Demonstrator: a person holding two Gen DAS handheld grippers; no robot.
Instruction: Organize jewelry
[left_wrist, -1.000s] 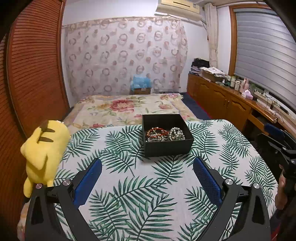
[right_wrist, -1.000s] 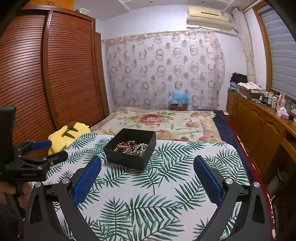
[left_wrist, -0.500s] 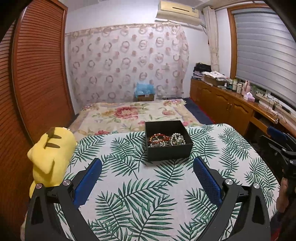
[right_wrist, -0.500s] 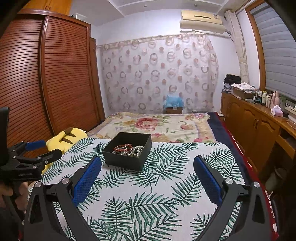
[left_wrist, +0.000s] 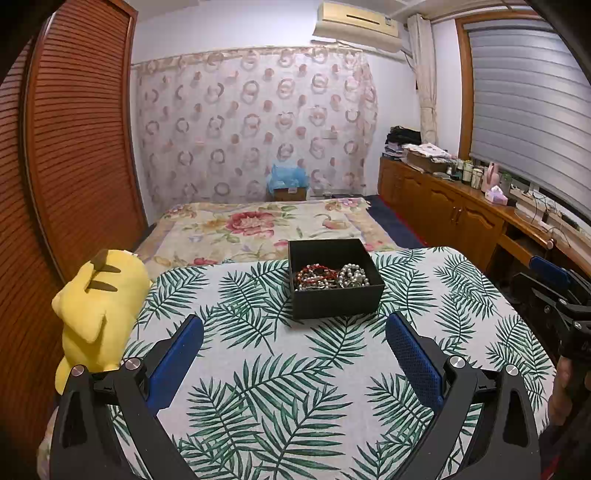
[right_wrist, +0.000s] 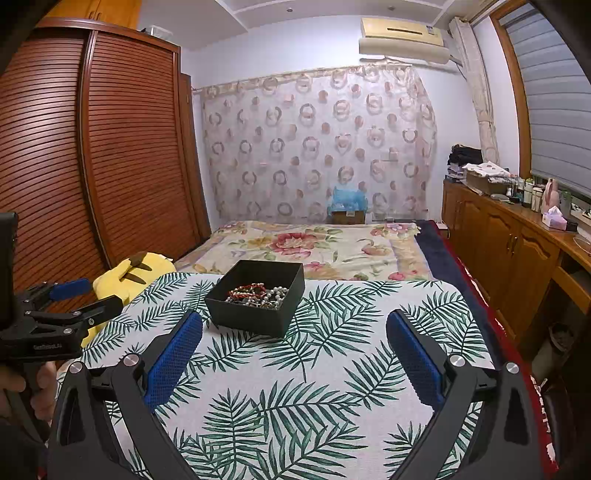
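The left gripper (left_wrist: 293, 332) stands wide apart and holds nothing; the right gripper (right_wrist: 294, 330) is the same — both hang above the table (left_wrist: 258, 369) with the leaf-pattern cloth. Ahead of them, near the far edge, sits the black box (left_wrist: 334, 277). Inside it lies the jewelry (left_wrist: 330, 276) — red beads and pearls tangled together. A yellow plush toy (left_wrist: 94, 310) lies at the table's left edge.

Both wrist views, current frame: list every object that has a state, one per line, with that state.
Black box: lidless, upright on the leaf-print cloth.
Bead jewelry: piled inside the box, tangled together.
Left gripper: open, empty, short of the box.
Right gripper: open, empty, short of the box.
Yellow plush toy: lying at the cloth's left edge.
Window blind: lowered.
Wardrobe doors: shut.
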